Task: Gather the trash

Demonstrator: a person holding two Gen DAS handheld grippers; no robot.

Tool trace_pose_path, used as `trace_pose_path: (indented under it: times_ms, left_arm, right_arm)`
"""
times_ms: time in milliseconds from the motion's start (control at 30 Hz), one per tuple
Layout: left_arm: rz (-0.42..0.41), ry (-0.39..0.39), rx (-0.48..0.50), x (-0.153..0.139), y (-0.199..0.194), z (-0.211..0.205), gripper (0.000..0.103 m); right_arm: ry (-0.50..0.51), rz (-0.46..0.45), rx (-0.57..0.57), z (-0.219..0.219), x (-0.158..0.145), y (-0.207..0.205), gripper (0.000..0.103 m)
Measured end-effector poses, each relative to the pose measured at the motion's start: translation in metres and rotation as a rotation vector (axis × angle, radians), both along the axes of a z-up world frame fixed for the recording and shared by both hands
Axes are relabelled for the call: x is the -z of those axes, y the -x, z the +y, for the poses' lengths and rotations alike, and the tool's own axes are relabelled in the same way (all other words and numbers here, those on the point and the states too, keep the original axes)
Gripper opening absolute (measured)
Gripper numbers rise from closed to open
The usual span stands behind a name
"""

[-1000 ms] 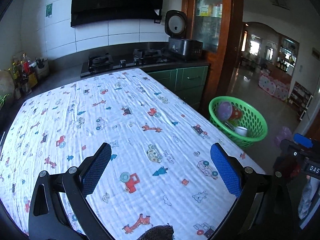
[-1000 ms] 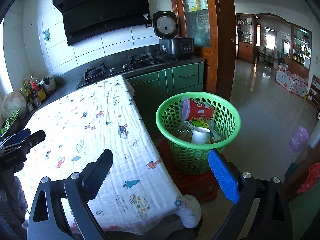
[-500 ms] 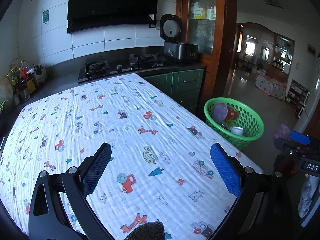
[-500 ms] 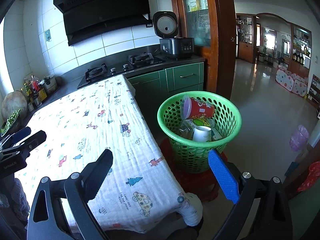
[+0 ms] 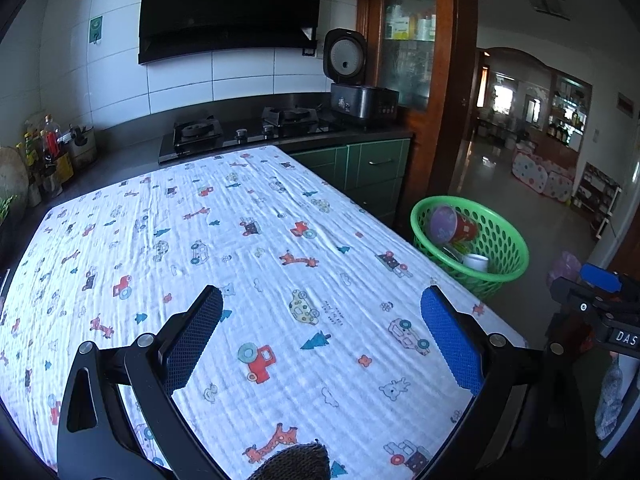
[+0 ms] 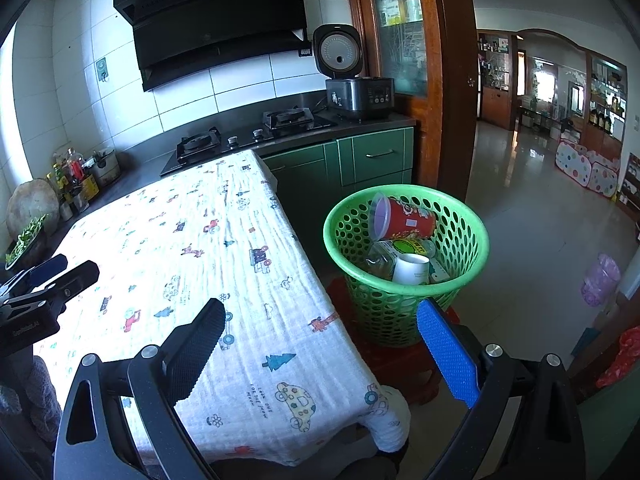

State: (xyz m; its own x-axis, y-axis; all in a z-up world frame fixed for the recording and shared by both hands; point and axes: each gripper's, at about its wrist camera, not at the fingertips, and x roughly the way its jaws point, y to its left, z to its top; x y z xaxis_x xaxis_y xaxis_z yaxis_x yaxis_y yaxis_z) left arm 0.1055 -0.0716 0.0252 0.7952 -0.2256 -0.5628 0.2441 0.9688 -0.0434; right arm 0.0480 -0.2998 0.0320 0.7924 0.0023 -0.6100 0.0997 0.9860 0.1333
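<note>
Both tongs, left (image 5: 320,320) and right (image 6: 320,332), stay spread, empty, and have drawn back slightly. Trash sits in basket (image 6: 460,216) ahead-right of them; table (image 5: 240,240) bare. We judge collection finished.

The basket (image 5: 508,236) hides behind the table (image 5: 420,256) edge in the left view. Items under the cup (image 6: 412,268) overlap, unclear. Counter bottles (image 6: 72,172) are too small to identify.

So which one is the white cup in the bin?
Find the green plastic mesh basket on the floor beside the cloth-covered table. Inside, below the big red tub lying sideways, sits the small white paper cup, the only plain white thing there.
</note>
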Motion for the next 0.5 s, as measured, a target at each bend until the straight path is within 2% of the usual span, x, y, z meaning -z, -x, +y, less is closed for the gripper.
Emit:
trace_pose_path:
  times_ms: [500]
  left_arm:
    - [-0.002, -0.024, -0.020, -0.0008, 0.0020, 0.0007, 0.098]
  right_arm:
    - [0.005, 0.005, -0.012, 0.0014, 0.0010, -0.0030, 0.094]
